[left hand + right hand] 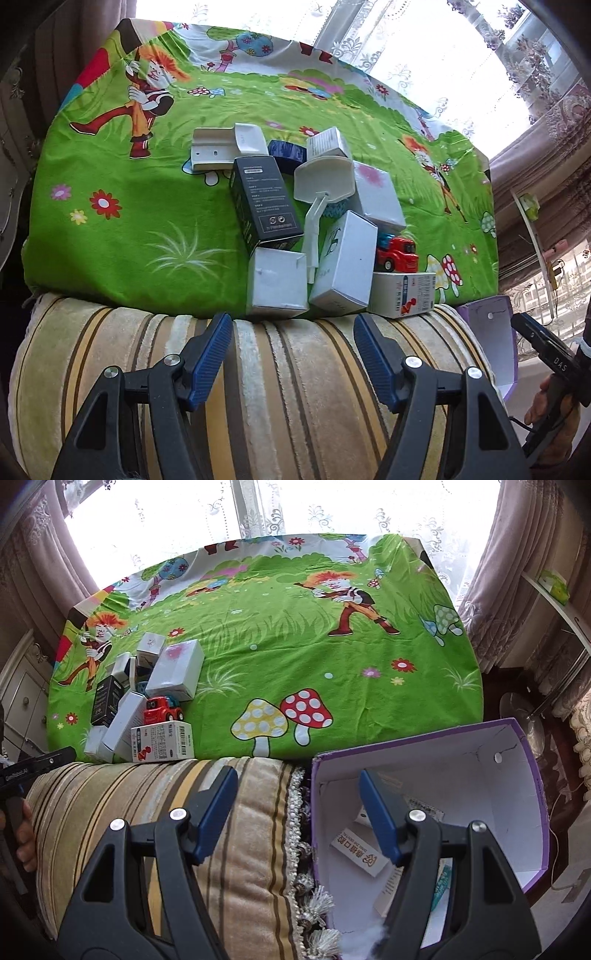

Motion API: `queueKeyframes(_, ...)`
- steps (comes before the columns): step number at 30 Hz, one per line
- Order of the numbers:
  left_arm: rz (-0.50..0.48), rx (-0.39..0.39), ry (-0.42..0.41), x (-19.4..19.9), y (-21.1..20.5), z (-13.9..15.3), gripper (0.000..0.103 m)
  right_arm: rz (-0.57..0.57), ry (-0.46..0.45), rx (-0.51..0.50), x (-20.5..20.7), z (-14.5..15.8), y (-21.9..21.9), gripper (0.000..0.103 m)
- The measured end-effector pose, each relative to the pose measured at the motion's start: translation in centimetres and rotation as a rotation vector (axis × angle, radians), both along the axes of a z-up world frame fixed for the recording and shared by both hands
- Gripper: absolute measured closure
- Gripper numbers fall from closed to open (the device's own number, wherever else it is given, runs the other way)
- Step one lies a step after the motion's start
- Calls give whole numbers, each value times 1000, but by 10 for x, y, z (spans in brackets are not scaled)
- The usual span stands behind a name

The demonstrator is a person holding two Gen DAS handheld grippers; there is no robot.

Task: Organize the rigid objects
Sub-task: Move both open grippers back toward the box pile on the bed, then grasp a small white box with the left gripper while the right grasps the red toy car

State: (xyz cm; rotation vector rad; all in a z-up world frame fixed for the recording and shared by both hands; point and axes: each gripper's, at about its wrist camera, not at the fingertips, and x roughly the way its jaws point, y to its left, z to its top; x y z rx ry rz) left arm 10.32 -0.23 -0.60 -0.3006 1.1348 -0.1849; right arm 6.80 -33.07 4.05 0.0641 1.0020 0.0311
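Note:
A heap of rigid objects lies on the green cartoon sheet (129, 229): a black box (264, 201), several white boxes, a white scoop (323, 181), a red toy truck (397, 251) and a medicine carton (404, 293). My left gripper (293, 328) hangs open over the striped cushion (258, 387), just short of the heap, with nothing between its fingers. My right gripper (299, 784) is open too, straddling the cushion's fringe and the purple-edged white box (532, 782), which holds a few small cartons (364, 854). The heap (147, 698) appears far left in the right wrist view.
The sheet (332, 672) right of the heap is bare up to its far edge. Curtains and a bright window stand behind. The other gripper and a hand (546, 398) show at the left view's right edge. A shelf (561, 605) stands to the right.

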Motion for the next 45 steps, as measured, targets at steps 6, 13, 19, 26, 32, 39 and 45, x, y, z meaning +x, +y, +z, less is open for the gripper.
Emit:
queueKeyframes(6,-40,83,41,17,-10,-10,34,91,-5,-11,21,6,36,32)
queueKeyframes(13,-49,96,86,31,-8,-25,34,184,21,6,50,6,71,31)
queueKeyframes(19,-69,118,85,41,-13,-32,35,246,67,54,82,0,102,32)
queueKeyframes(26,-68,92,82,41,-10,-38,59,270,198,122,121,-21,128,33)
queueKeyframes(32,-50,46,73,40,-3,-39,59,267,352,163,150,-46,140,55)
queueKeyframes(39,-35,5,70,35,8,-38,59,265,411,127,167,-63,150,61)
queueKeyframes(45,-28,-15,70,35,11,-38,59,286,412,78,165,-60,156,62)
